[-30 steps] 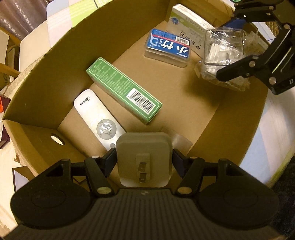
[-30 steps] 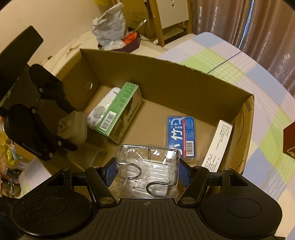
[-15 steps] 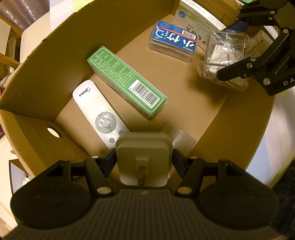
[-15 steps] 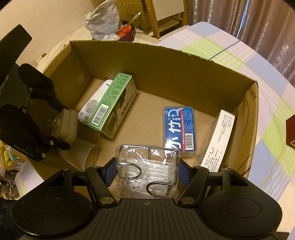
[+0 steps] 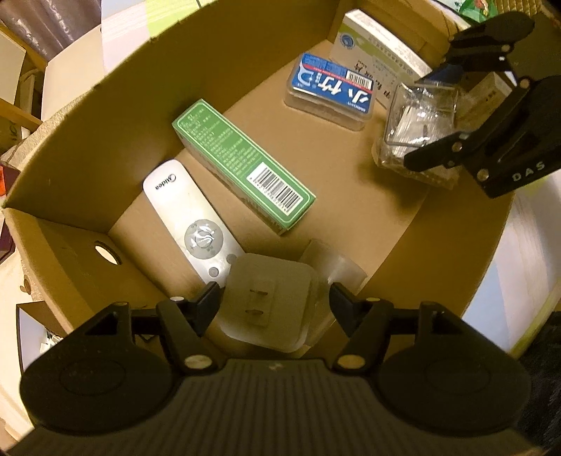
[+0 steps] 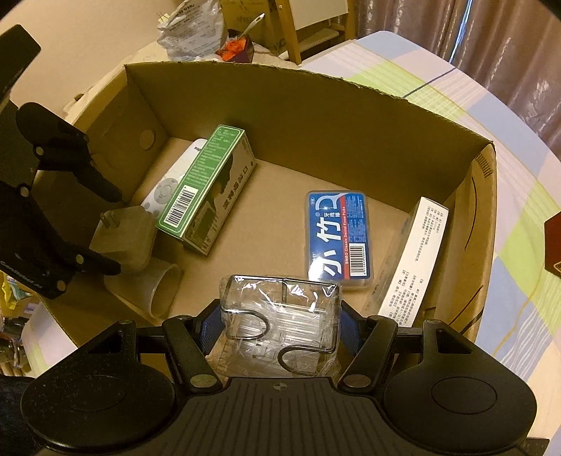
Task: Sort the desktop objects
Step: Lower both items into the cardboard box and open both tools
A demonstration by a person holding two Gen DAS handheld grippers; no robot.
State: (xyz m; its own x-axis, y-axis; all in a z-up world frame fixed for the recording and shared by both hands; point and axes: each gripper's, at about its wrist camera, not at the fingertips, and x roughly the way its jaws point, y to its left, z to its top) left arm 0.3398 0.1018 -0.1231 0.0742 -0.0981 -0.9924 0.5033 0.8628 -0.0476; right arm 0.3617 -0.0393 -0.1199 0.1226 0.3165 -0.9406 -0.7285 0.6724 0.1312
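Note:
Both grippers hang over an open cardboard box [image 5: 105, 115]. My left gripper [image 5: 273, 301] stands open around a white plug adapter [image 5: 268, 301], blurred, with gaps at both fingers; it also shows in the right wrist view [image 6: 122, 242]. My right gripper [image 6: 280, 315] is shut on a clear plastic pack of hooks [image 6: 280, 315], held above the box floor near the front wall; the pack also shows in the left wrist view [image 5: 419, 122]. In the box lie a green carton [image 5: 242, 161], a white remote [image 5: 191, 217], a blue floss case [image 5: 333, 89] and a white carton [image 6: 413, 259].
A roll of clear tape [image 6: 163, 291] lies under the adapter by the box's near wall. The box stands on a striped pastel cloth [image 6: 491, 115]. Beyond it are a bag and clutter [image 6: 196, 31] and wooden furniture legs [image 6: 291, 31].
My left gripper's fingers have spread apart from the plug adapter, which has tilted and dropped slightly. My right gripper has moved further over the box with the clear pack.

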